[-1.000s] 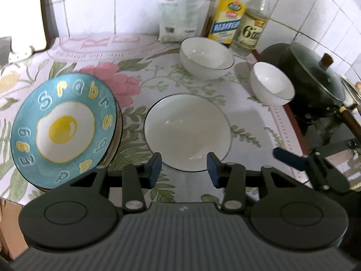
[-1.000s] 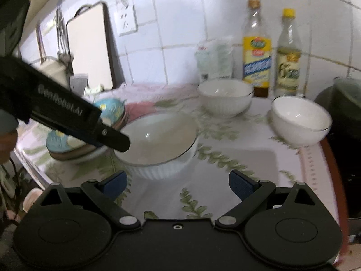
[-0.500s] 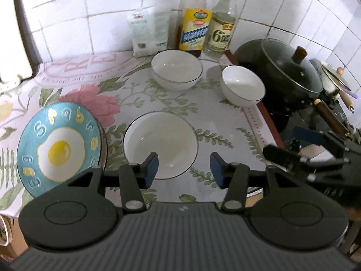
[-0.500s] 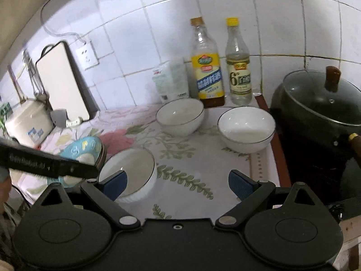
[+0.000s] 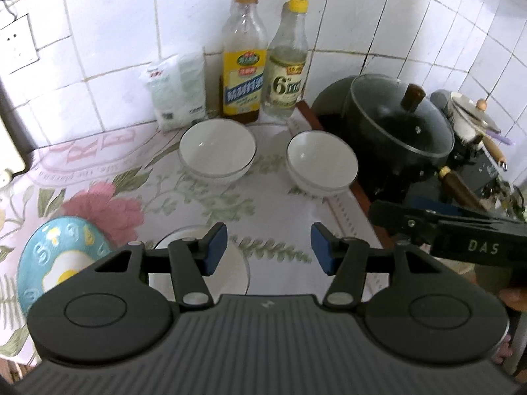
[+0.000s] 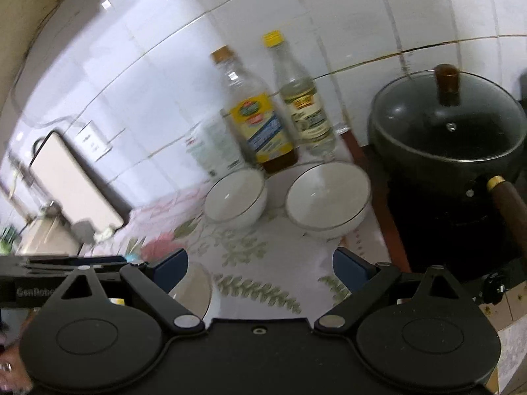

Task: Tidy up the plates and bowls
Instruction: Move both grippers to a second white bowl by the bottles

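Note:
Two white bowls stand at the back of the flowered counter: the left bowl [image 5: 217, 151] [image 6: 235, 196] and the right bowl [image 5: 322, 163] [image 6: 328, 199]. A larger white bowl [image 5: 235, 271] [image 6: 194, 288] sits near the front, partly hidden behind both grippers. A blue plate with a fried-egg picture [image 5: 62, 260] tops a stack at the front left. My left gripper [image 5: 269, 252] hovers above the large bowl, its jaws opening with nothing between them. My right gripper [image 6: 260, 268] stands open and empty above the counter, and its body [image 5: 461, 237] shows at the right in the left wrist view.
Two bottles [image 5: 245, 62] [image 5: 288, 65] and a white packet [image 5: 179, 89] line the tiled wall. A dark lidded pot [image 5: 398, 128] [image 6: 448, 118] sits on the stove at the right. A cutting board [image 6: 74, 184] leans at the left wall.
Both grippers have risen and pulled back from the large bowl, which now lies low in view. The left jaws have widened. The right view has rolled.

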